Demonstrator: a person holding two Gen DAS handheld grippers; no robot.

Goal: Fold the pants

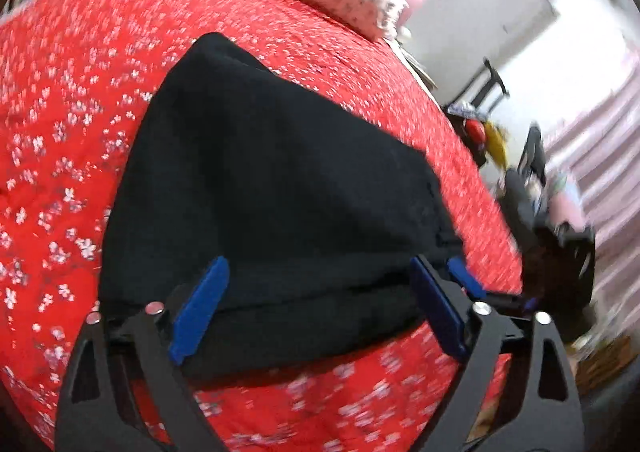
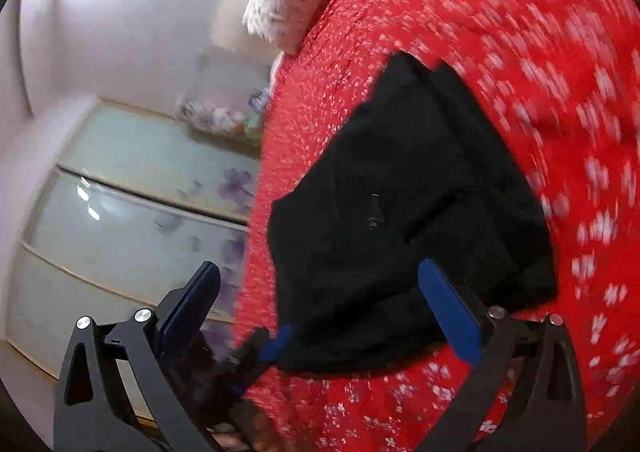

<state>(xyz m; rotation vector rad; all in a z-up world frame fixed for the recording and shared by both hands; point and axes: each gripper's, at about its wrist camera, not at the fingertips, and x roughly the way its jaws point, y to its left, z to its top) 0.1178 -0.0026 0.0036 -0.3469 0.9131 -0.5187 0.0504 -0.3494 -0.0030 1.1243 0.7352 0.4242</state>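
Now | folded black cloth pants (image 1: 272, 187) lie on red floral quilted bed (image 1: 72, 123) | left tool (image 1: 316, 308) and right tool (image 2: 320, 312) spread, empty | advice: square edges before pressing flat.

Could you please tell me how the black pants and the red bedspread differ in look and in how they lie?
The black pants are plain and dark; the red bedspread is bright with small white flowers. The pants are folded into a compact, layered bundle, while the bedspread lies spread out, reaching well past the pants on every side. The pants rest on top; the bedspread is underneath. Both are soft fabric, and neither gripper grips either.
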